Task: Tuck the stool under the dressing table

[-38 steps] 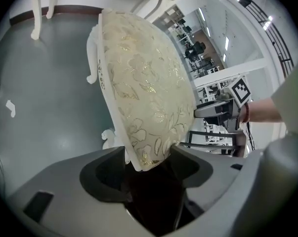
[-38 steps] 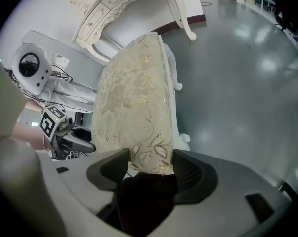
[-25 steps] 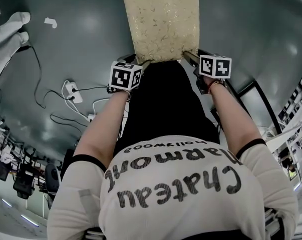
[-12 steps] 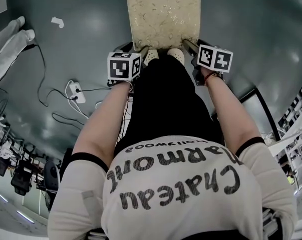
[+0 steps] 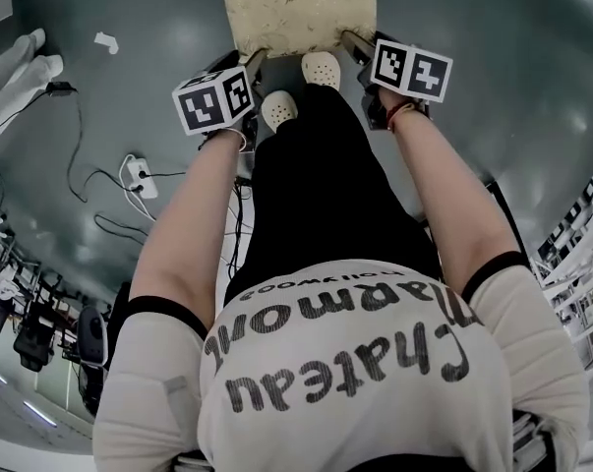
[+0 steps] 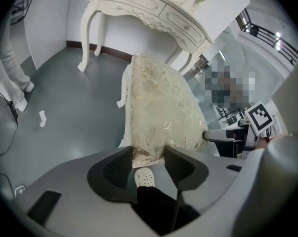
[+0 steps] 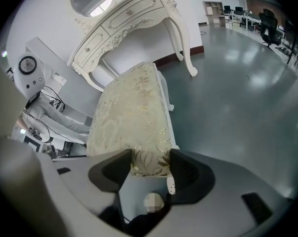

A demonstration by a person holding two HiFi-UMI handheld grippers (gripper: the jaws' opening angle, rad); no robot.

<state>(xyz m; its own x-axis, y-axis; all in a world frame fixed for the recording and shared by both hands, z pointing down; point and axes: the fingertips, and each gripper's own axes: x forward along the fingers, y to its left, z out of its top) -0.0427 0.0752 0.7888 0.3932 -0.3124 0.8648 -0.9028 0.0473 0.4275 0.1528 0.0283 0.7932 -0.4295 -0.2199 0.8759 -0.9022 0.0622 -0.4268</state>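
Grey floor (image 5: 532,67) carries the stool (image 5: 296,8), which lies at 12 o'clock, far end just short of the dressing table (image 6: 149,9). Left claw (image 6: 148,154) clamps the near cushion corner at 11 o'clock, jaws having just been closing. Right claw (image 7: 151,157) clamps the corner at 1 o'clock.

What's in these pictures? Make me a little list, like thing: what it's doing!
stool: gold-patterned cushion, lined up with the dressing table, seat out in front of it
dressing table: white, curvy legs, drawers
left gripper: fingers have just been closing, squeezing the cushion's near end
right gripper: fingers on the cushion's near end too
floor: grey, shiny
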